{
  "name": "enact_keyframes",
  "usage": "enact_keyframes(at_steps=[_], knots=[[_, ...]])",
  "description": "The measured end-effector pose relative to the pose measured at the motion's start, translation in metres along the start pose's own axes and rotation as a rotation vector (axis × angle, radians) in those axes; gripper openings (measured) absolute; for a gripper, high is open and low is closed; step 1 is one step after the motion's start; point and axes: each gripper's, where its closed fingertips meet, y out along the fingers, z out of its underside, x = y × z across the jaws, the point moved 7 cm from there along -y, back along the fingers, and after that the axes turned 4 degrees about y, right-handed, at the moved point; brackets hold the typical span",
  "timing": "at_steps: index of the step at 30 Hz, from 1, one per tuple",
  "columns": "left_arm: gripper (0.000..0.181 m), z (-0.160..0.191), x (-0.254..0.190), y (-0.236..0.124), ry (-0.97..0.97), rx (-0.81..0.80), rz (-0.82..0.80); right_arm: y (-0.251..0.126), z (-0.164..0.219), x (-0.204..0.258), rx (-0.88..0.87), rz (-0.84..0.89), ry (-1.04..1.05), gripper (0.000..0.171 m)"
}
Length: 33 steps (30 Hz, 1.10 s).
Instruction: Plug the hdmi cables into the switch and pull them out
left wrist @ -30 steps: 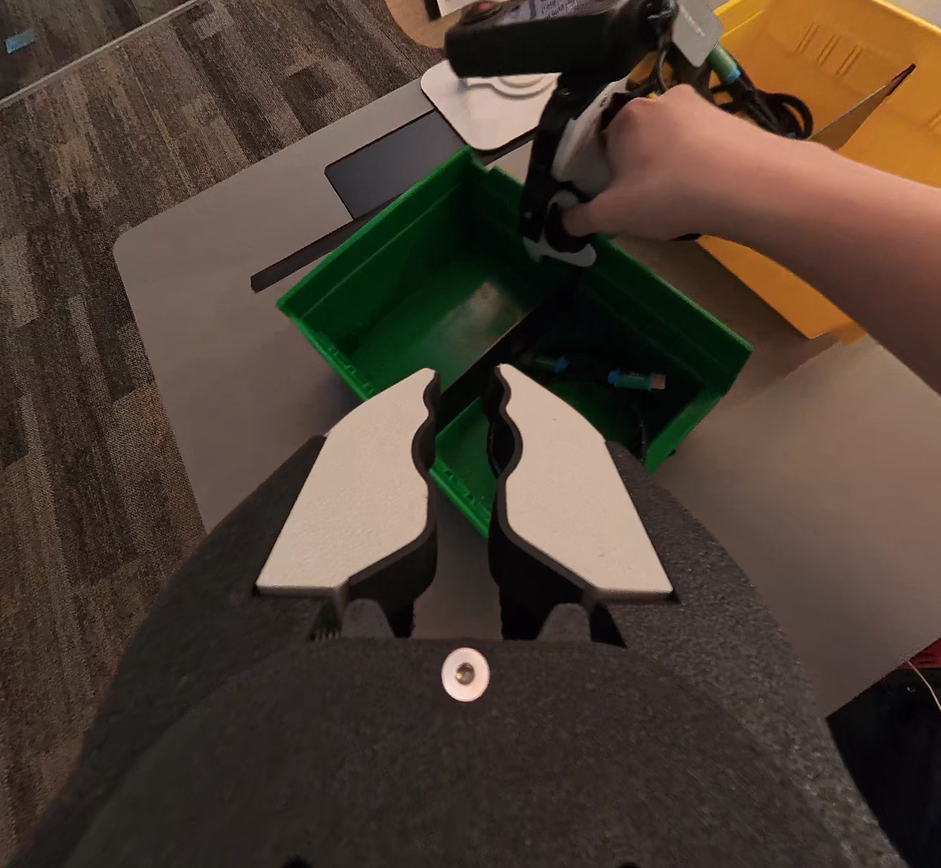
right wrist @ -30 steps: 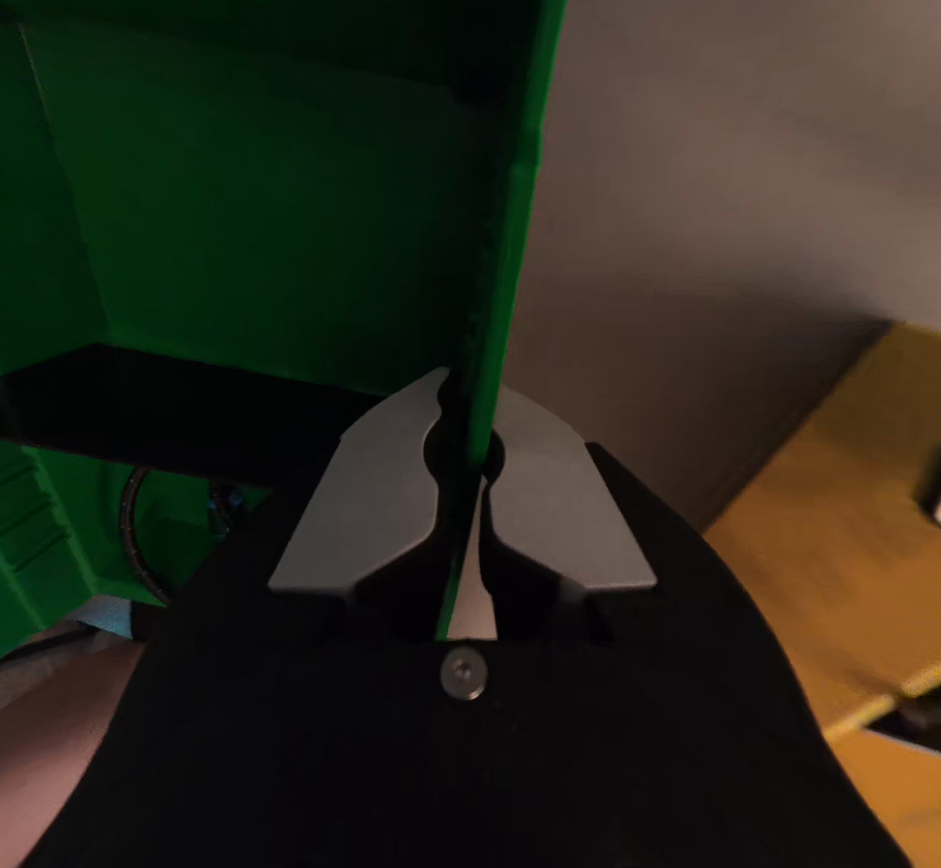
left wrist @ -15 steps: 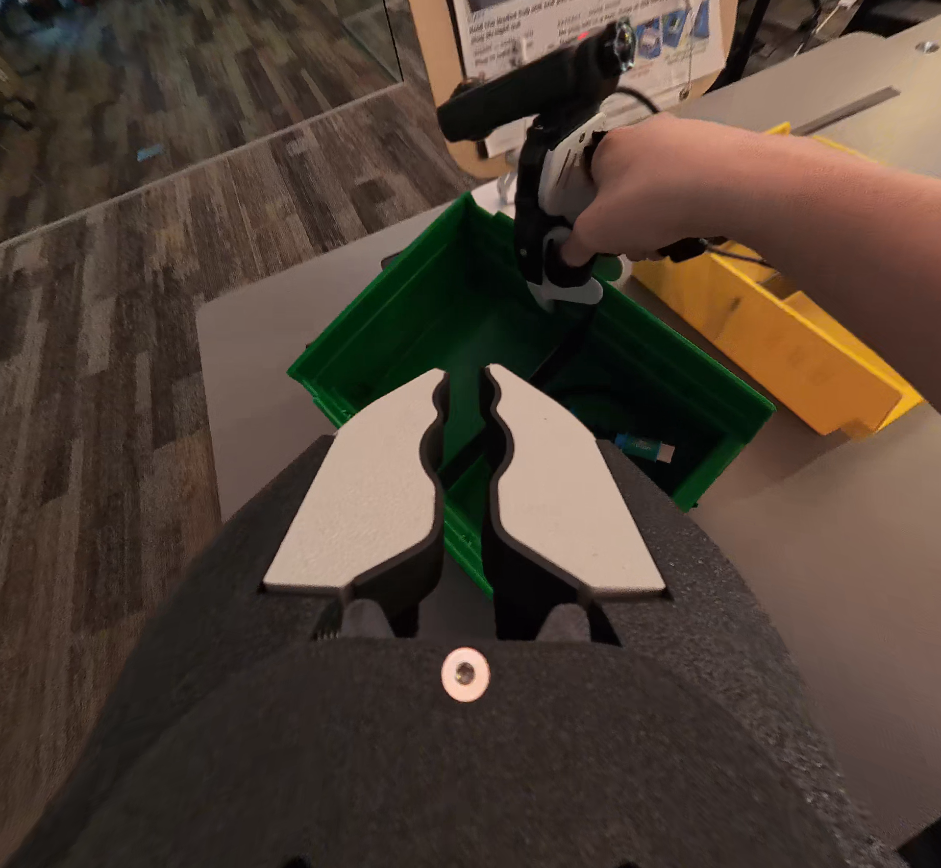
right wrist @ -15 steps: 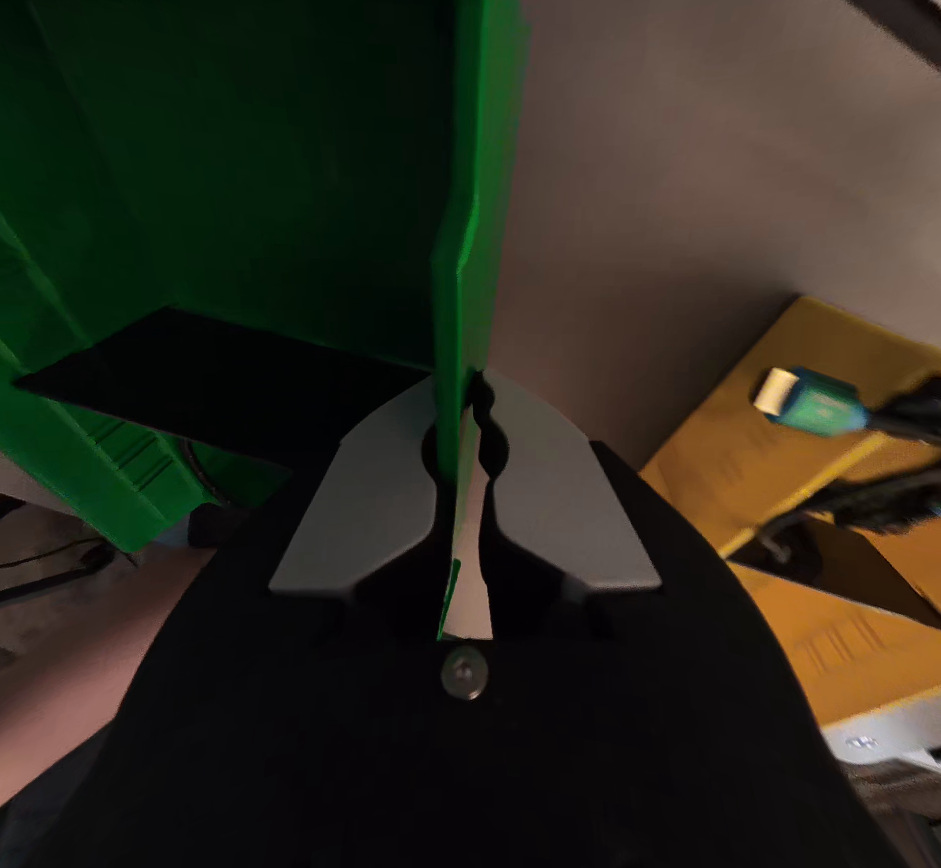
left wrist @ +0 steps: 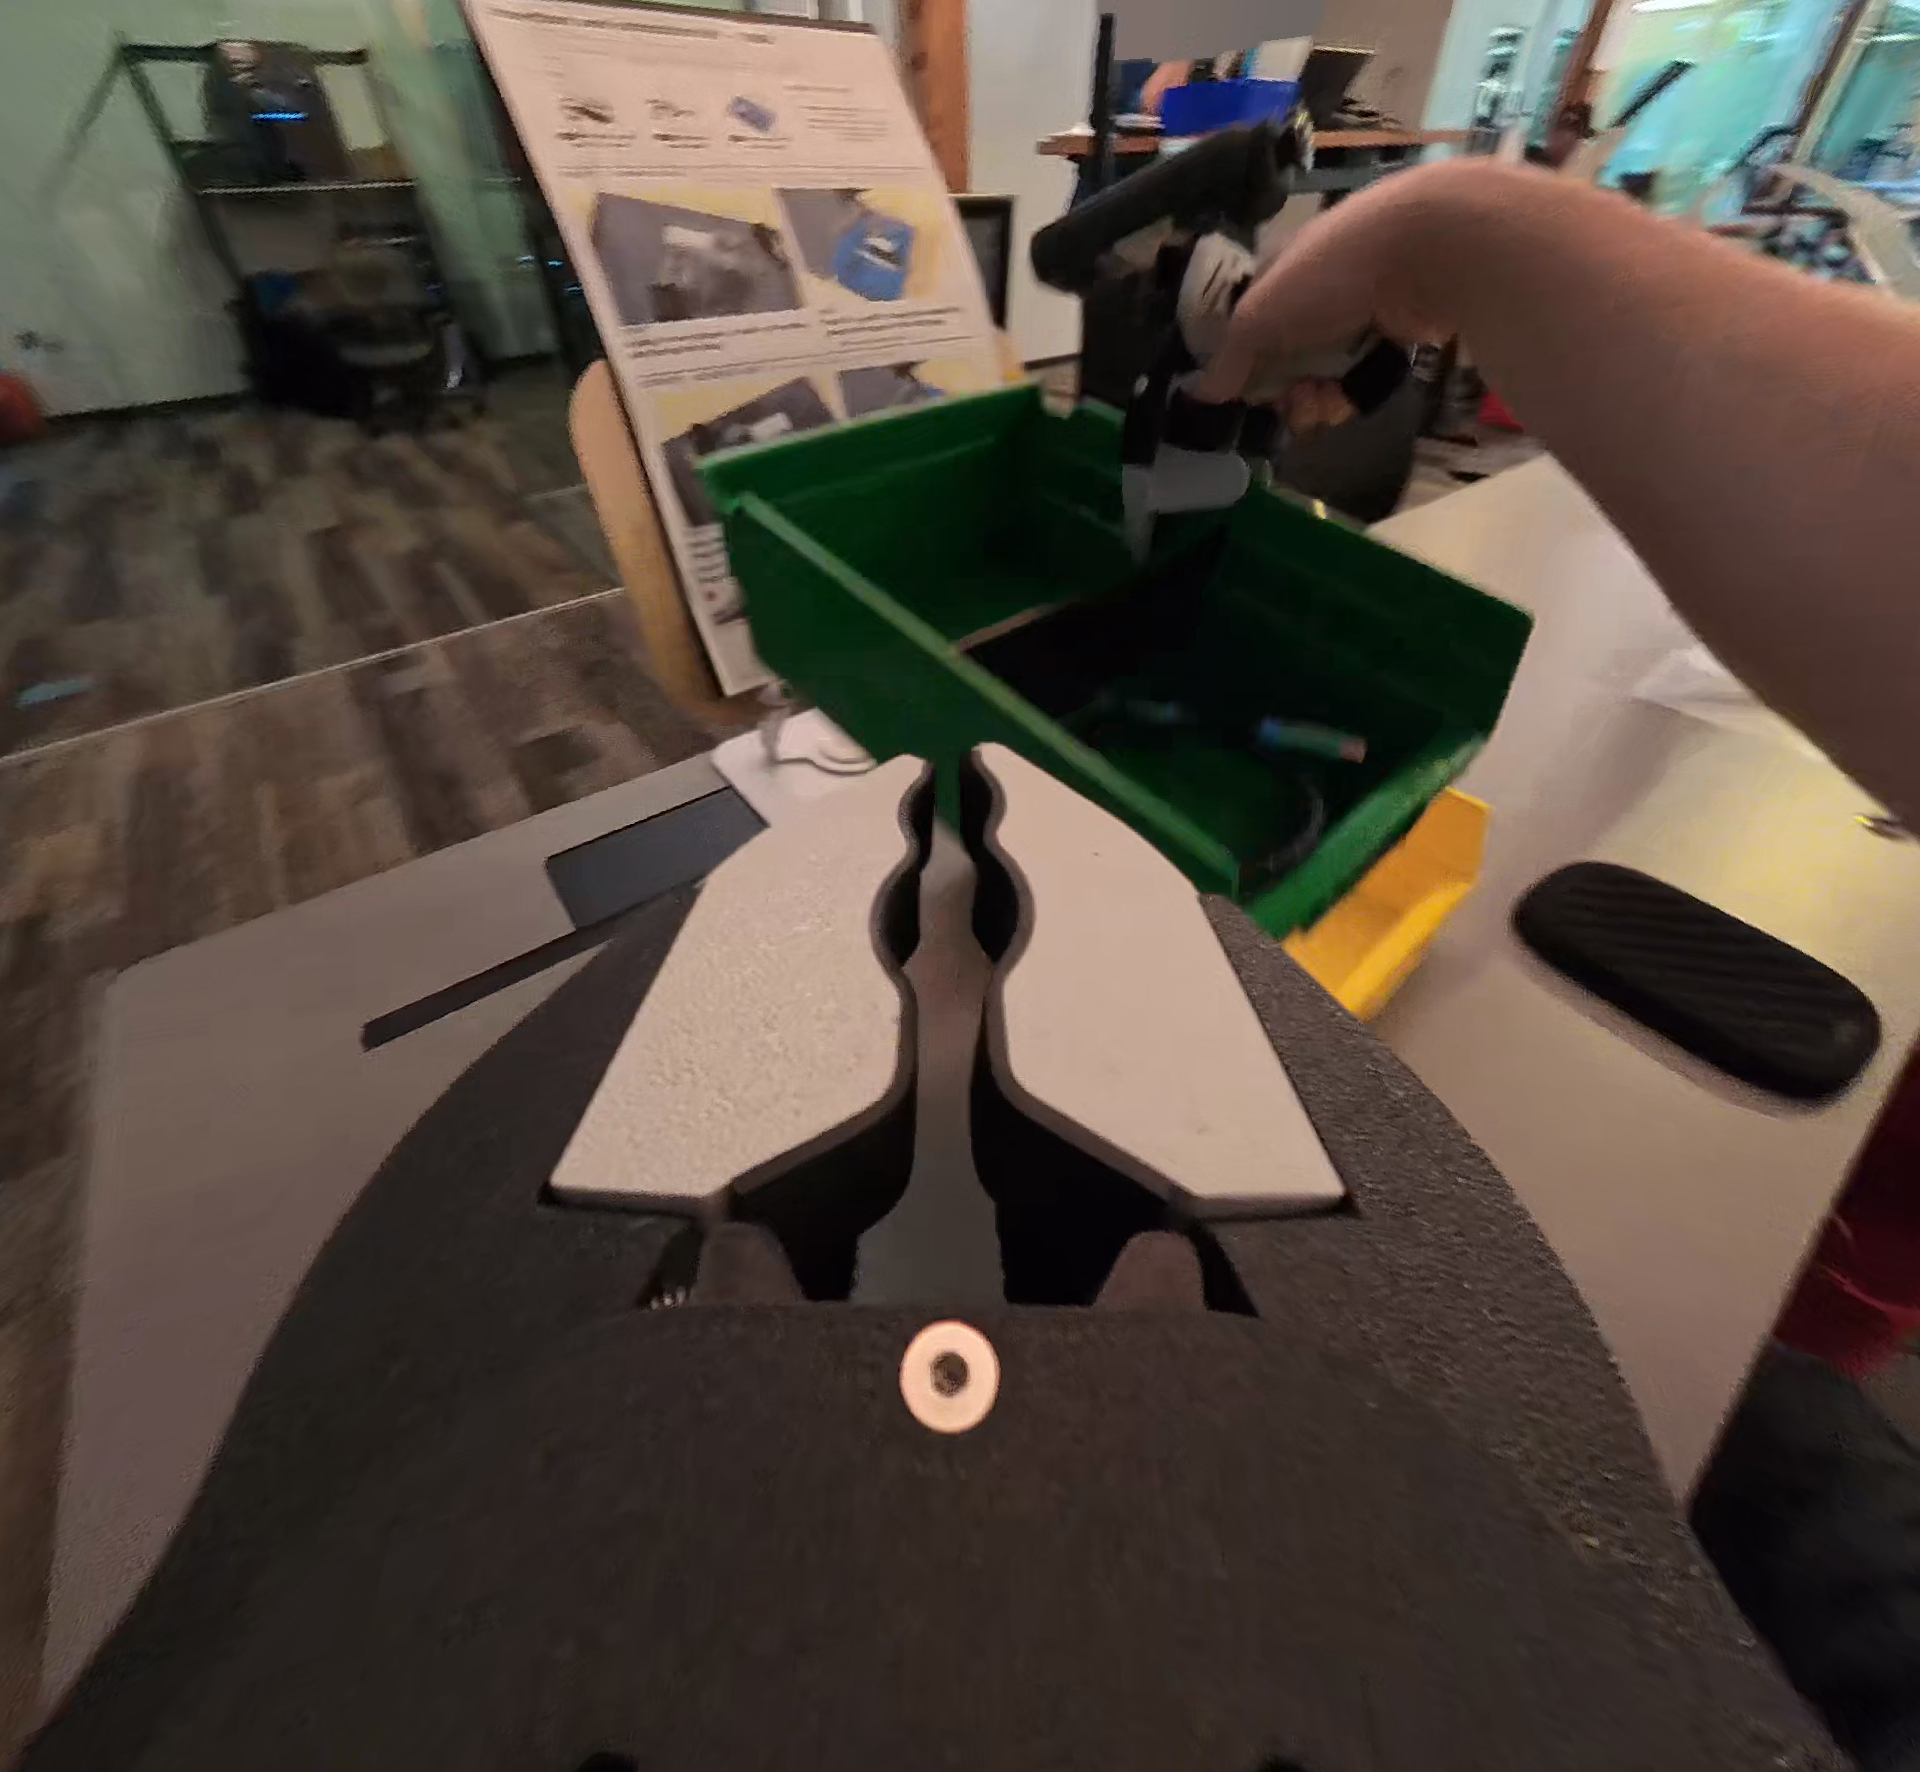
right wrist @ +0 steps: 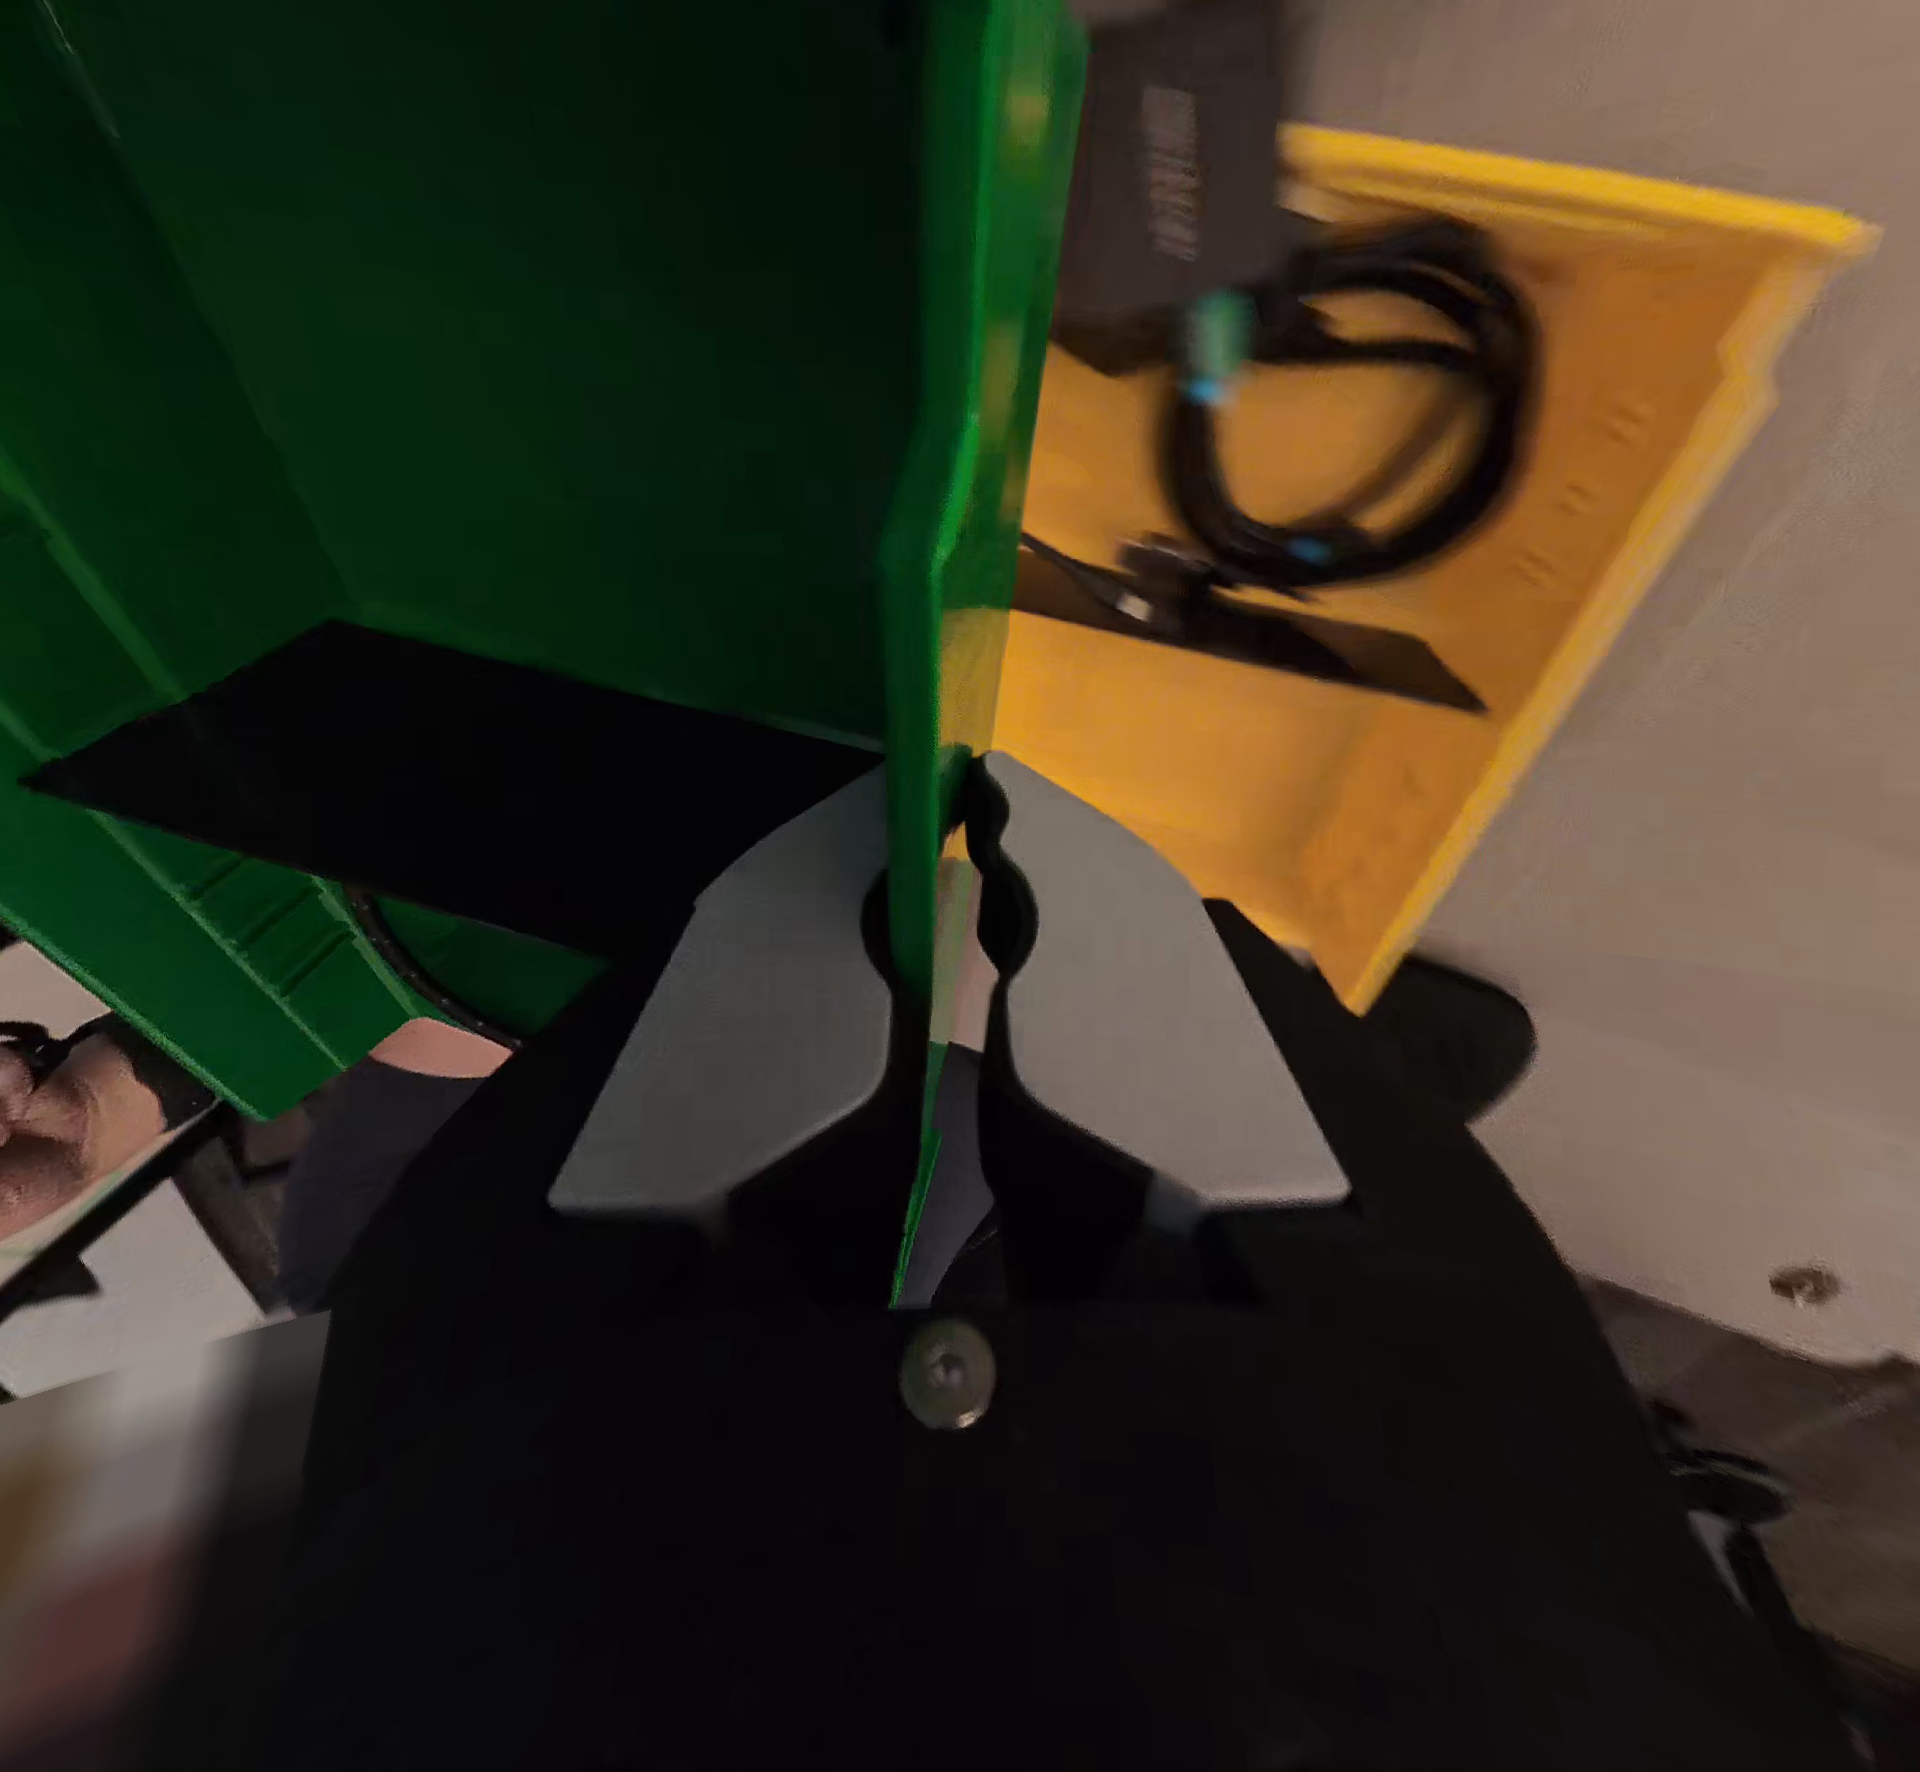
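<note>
The green bin (left wrist: 883,600) hangs tilted in the air above the table (left wrist: 260,1099). My right gripper (right wrist: 935,777) is shut on its side wall (right wrist: 977,372); it also shows in the left wrist view (left wrist: 1174,496), held by a hand at the bin's far rim. My left gripper (left wrist: 943,777) is nearly closed, with the bin's near lower edge between its fingertips. Black HDMI cables with blue-green plugs (left wrist: 1304,740) lie inside the green bin, behind a black divider (right wrist: 416,746). More coiled black cables (right wrist: 1351,434) lie in the yellow bin (right wrist: 1195,787).
The yellow bin (left wrist: 1382,901) sits on the table under the green bin's low end. A dark box (right wrist: 1174,195) lies at its far end. A black oblong case (left wrist: 1694,984) lies at the right. A poster board (left wrist: 727,216) stands behind. The left gripper's tips are roughly 35 cm from the right gripper's.
The green bin has risen off the table and tipped, now over the yellow bin. My left fingers have closed from a wide gap onto its near edge. My right gripper kept its grip.
</note>
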Motion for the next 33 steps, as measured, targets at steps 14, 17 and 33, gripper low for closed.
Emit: enact_keyframes(at_steps=[14, 17, 33], knots=[[0.041, 0.092, -0.071, 0.180, -0.032, 0.641, 0.386, -0.053, 0.192, -0.380, -0.106, 0.094, 0.638, 0.007], [0.059, 0.135, -0.087, 0.222, -0.042, 0.793, 0.406, -0.024, 0.197, -0.420, -0.068, 0.070, 0.648, 0.008], [0.061, 0.177, -0.132, 0.294, -0.060, 1.193, 0.354, 0.107, 0.078, -0.443, -0.101, -0.142, 0.312, 0.013]])
